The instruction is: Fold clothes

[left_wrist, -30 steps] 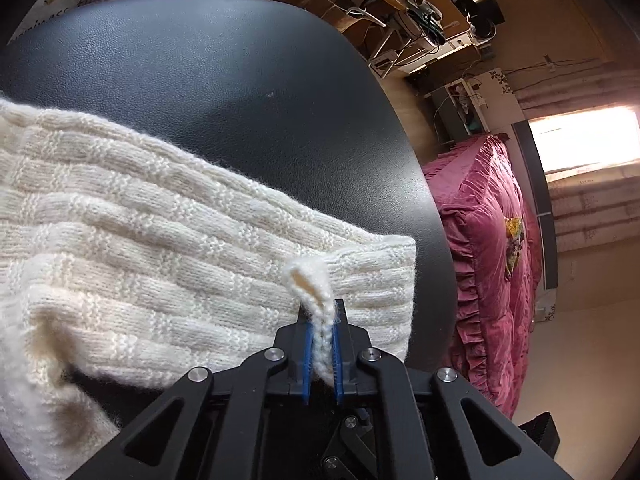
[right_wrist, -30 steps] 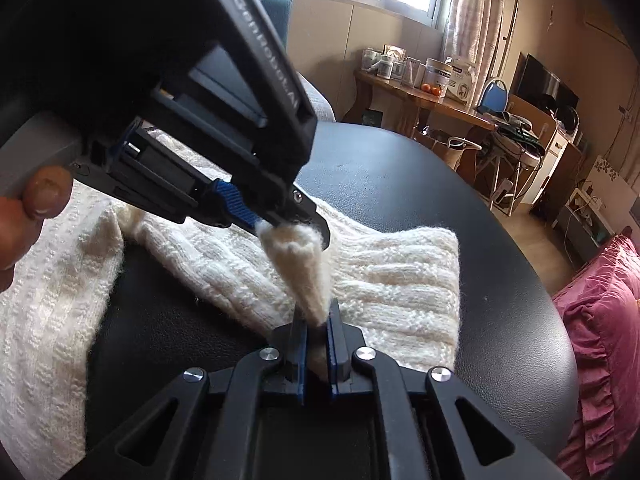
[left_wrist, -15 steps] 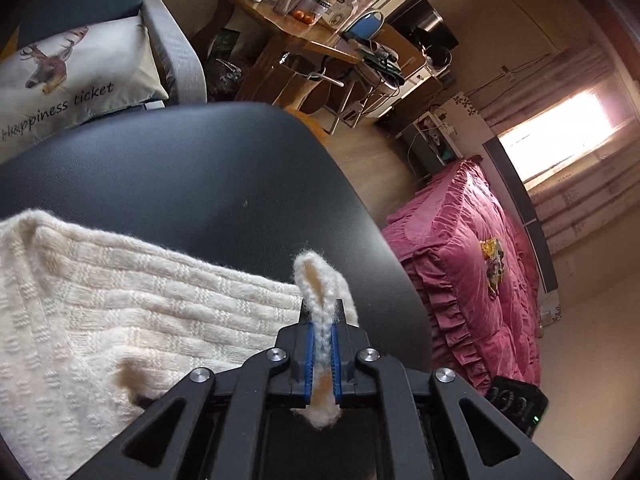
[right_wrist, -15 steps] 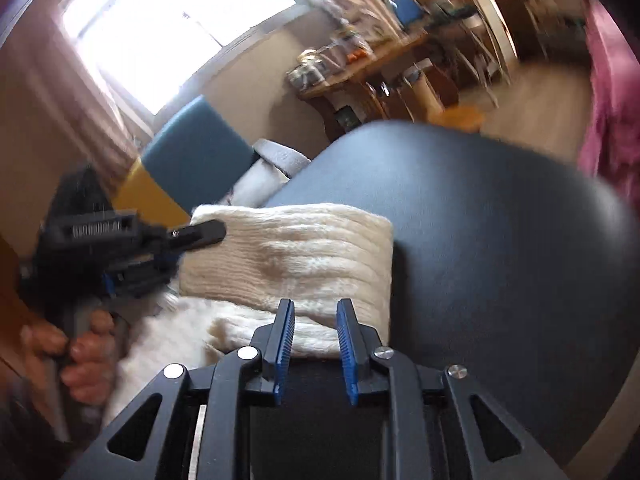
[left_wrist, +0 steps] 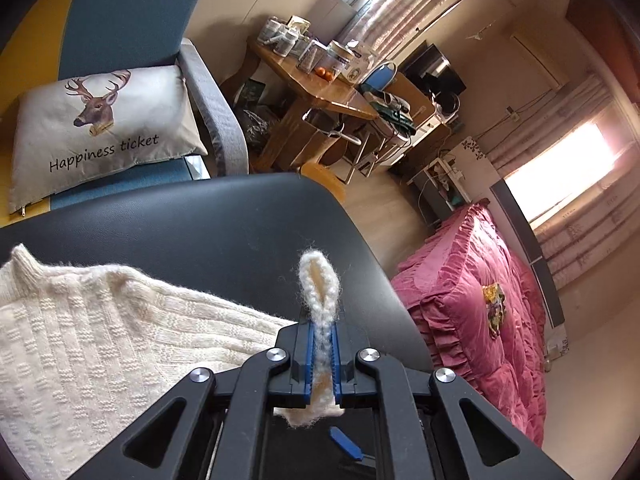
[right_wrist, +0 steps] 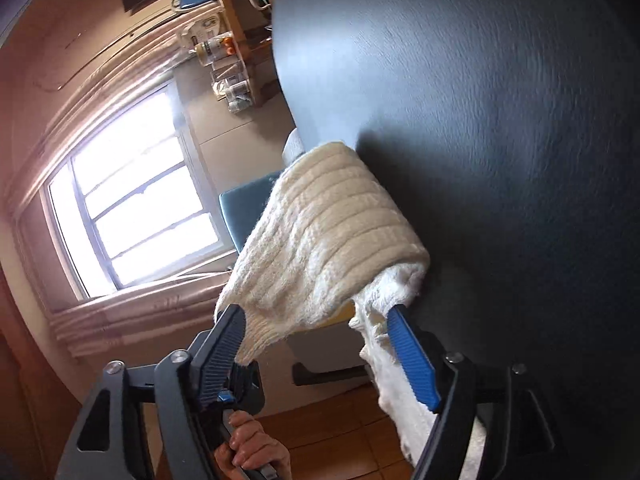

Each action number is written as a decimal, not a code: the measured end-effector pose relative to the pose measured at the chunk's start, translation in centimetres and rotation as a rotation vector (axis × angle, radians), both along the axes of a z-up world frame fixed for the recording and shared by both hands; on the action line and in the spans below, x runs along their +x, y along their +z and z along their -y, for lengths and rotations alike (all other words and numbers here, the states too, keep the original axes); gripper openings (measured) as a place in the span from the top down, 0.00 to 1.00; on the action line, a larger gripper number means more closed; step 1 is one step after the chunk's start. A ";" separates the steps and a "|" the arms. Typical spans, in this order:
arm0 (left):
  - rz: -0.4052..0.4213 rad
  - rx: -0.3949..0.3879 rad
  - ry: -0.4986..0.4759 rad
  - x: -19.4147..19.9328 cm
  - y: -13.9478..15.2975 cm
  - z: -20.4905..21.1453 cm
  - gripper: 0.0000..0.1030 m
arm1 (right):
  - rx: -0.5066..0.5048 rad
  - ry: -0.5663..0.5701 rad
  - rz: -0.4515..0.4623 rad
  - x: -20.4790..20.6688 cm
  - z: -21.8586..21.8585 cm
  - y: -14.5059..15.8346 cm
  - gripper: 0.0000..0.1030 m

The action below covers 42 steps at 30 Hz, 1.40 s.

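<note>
Sweater [left_wrist: 100, 340] hangs pinched in the left gripper [left_wrist: 322, 350] to carry its fold; right gripper [right_wrist: 320, 340] gapes, released.

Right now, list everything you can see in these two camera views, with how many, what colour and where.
sweater: one, cream knit, on the black table, one edge pinched up
table: one, black, under the sweater
pillow: one, off-white with a deer print, on the blue chair
chair: one, blue with a grey armrest, behind the table
wooden desk: one, brown, crowded with jars, far side of the room
bed cover: one, pink and ruffled, right of the table
window: one, bright, in the right wrist view
left gripper: black with blue pads, shut on a fold of the sweater
right gripper: black with blue pads, jaws wide apart around the sweater's folded end
hand: one, holding a handle at the bottom of the right wrist view
</note>
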<state>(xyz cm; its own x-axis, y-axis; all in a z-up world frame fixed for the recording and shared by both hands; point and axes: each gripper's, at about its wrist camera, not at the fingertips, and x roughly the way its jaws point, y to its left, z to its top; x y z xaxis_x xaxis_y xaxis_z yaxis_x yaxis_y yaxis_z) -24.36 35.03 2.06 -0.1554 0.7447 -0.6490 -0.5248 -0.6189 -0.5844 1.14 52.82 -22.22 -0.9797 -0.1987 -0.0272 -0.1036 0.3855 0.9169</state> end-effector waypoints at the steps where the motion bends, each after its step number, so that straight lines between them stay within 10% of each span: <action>1: -0.005 0.010 0.010 -0.2 0.5 0.7 0.93 | -0.012 -0.007 -0.003 -0.7 0.3 -0.1 0.22; 19: -0.048 0.099 0.214 -4.1 3.9 14.9 0.93 | 0.068 -0.003 0.071 -11.4 4.0 0.6 0.20; 42: 0.181 -0.055 0.509 -2.6 -12.8 34.2 0.93 | 0.349 0.217 0.144 -15.1 8.5 3.0 0.20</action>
